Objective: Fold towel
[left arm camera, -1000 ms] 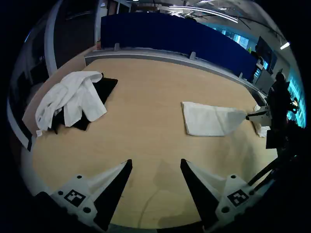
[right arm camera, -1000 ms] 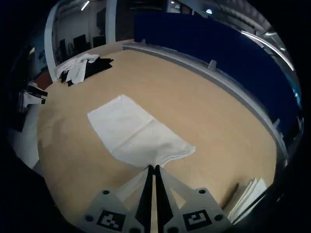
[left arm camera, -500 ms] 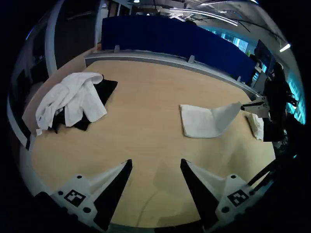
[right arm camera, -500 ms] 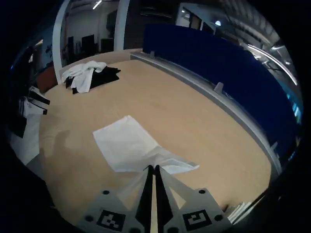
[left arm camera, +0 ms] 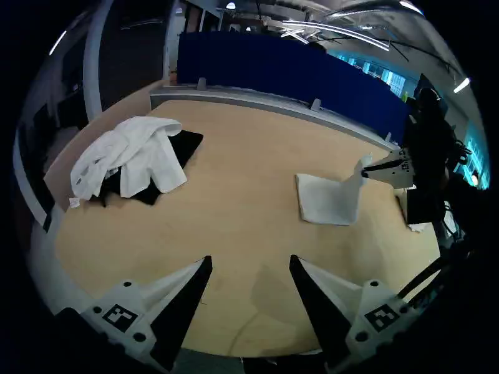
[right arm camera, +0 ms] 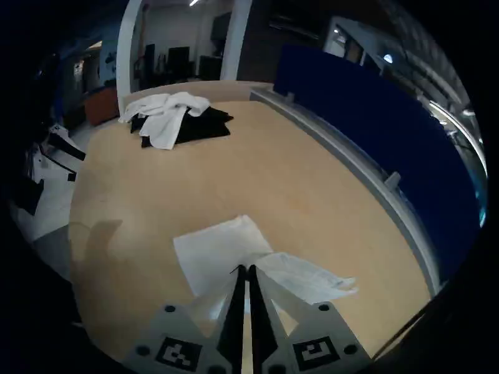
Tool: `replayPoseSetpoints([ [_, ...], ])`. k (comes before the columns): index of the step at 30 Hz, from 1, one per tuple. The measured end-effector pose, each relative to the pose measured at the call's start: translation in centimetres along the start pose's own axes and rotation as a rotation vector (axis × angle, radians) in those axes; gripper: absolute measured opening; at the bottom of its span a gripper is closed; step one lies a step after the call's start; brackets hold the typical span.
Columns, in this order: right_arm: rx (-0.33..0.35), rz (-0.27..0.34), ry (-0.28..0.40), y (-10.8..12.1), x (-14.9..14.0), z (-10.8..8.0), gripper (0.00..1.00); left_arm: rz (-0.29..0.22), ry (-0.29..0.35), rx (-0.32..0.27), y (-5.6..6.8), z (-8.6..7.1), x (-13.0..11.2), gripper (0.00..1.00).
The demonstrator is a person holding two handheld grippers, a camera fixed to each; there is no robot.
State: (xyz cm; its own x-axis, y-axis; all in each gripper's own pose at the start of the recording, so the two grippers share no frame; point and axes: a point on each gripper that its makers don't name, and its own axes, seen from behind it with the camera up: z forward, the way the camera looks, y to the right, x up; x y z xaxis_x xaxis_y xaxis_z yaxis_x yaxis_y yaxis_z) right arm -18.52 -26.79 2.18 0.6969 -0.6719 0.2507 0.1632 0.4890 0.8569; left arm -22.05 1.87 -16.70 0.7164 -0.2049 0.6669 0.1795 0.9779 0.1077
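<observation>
A white towel point(left arm camera: 327, 199) lies on the wooden table, its right end lifted and curled over toward the left. In the right gripper view the same towel point(right arm camera: 215, 252) spreads out ahead, with a raised flap at my fingertips. My right gripper point(right arm camera: 244, 269) is shut on that lifted edge, and it appears again in the left gripper view as the right gripper point(left arm camera: 365, 169) at the towel's far end, held by a person in dark clothes point(left arm camera: 427, 149). My left gripper point(left arm camera: 249, 262) hovers open over bare table, well short of the towel.
A heap of white and black clothes point(left arm camera: 134, 159) lies at the table's far left, seen too as the clothes heap point(right arm camera: 174, 118). A grey rail and blue partition point(left arm camera: 280, 65) run along the far edge. Folded white cloth point(left arm camera: 415, 218) sits by the right edge.
My right gripper has lifted the towel's end and carried it over toward the opposite end, so the towel looks shorter. The left gripper has stayed open and drifted slightly.
</observation>
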Motion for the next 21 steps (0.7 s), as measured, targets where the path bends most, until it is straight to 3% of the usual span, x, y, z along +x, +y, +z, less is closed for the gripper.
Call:
replayPoseSetpoints([
  [9, 0.104, -0.073, -0.045, -5.2, -0.1, 5.5, 0.04, -0.014, 0.010, 0.034, -0.7, -1.1, -1.0, 0.92],
  [15, 0.156, -0.064, -0.092, -7.7, -2.1, 8.5, 0.04, -0.039, 0.009, 0.036, -0.6, -0.9, -1.5, 0.92],
  [21, 0.168, -0.030, -0.098, -7.7, -2.8, 9.2, 0.04, -0.038, 0.007, 0.032, -0.3, -0.7, -1.6, 0.92],
])
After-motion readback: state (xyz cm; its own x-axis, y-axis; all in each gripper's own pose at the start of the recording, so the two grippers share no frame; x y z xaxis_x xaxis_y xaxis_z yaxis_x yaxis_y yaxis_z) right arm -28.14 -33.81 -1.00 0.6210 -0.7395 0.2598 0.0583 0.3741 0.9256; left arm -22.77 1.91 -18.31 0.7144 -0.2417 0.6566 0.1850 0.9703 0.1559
